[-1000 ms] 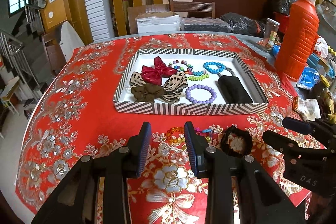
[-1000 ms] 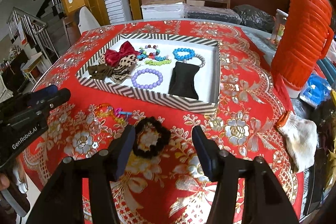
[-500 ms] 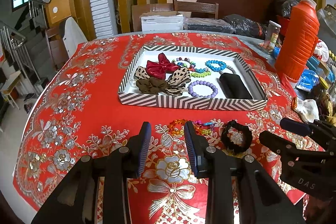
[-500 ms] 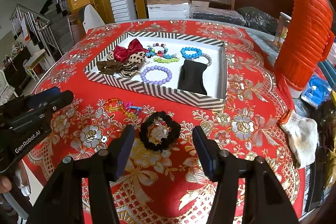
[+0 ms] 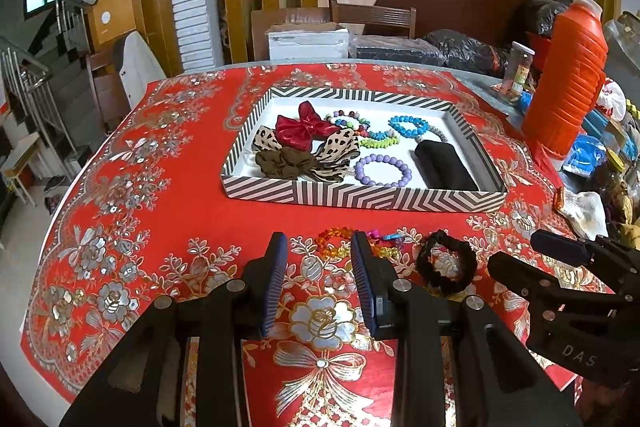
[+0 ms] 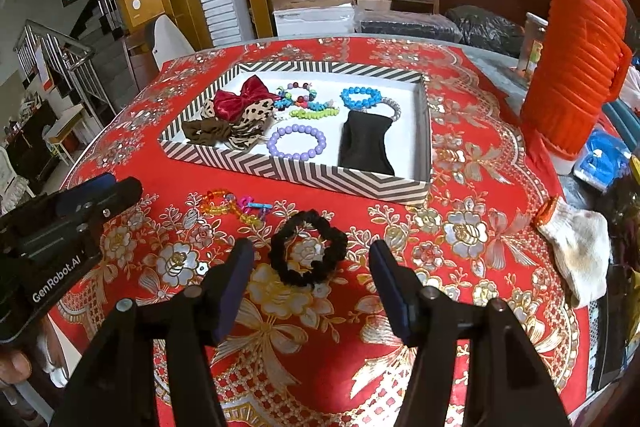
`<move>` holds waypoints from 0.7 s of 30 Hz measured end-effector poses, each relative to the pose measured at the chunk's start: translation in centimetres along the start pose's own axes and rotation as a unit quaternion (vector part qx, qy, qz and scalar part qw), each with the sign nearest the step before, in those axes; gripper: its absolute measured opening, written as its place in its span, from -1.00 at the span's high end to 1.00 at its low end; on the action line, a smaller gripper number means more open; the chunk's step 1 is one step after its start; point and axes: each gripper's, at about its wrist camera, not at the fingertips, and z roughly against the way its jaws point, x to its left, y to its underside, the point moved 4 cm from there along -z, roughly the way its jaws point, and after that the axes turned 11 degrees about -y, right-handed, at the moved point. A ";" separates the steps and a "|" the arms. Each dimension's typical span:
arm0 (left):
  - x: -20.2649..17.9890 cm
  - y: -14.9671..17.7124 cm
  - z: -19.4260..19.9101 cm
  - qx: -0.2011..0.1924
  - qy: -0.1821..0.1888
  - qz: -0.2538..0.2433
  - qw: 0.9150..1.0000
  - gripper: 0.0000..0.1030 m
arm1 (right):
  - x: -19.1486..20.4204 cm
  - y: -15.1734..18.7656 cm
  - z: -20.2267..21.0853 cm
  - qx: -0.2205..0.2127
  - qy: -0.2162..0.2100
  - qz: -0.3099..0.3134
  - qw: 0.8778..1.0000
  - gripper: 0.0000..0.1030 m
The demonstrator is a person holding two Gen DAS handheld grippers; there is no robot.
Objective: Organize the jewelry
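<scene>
The black scrunchie (image 6: 307, 247) is lying flat on the tablecloth just ahead of the right gripper (image 6: 311, 281), centred between its jaws, which have just been opening and are gripping nothing, while the left gripper (image 5: 318, 281), part-open and empty, is pointing at the coloured bead bracelet (image 5: 352, 243)

Perhaps six bracelets (image 6: 296, 142), one tray (image 6: 296, 174)

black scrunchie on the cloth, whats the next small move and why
Probably lower the right hand-held gripper onto the black scrunchie and close. Its jaws, just opening, frame the scrunchie, which lies outside the striped tray.
</scene>
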 end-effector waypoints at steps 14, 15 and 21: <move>-0.5 0.7 -0.8 0.010 0.000 -0.002 1.000 0.53 | -0.8 0.5 -0.8 0.012 0.002 -0.012 1.000 -0.23; -0.5 0.7 -0.9 0.011 0.000 -0.002 1.000 0.53 | -0.8 0.6 -0.8 0.013 0.002 -0.013 1.000 -0.23; -0.4 1.1 -1.4 0.018 -0.001 -0.003 1.000 0.53 | -1.0 0.7 -1.3 0.019 0.001 -0.015 1.000 -0.23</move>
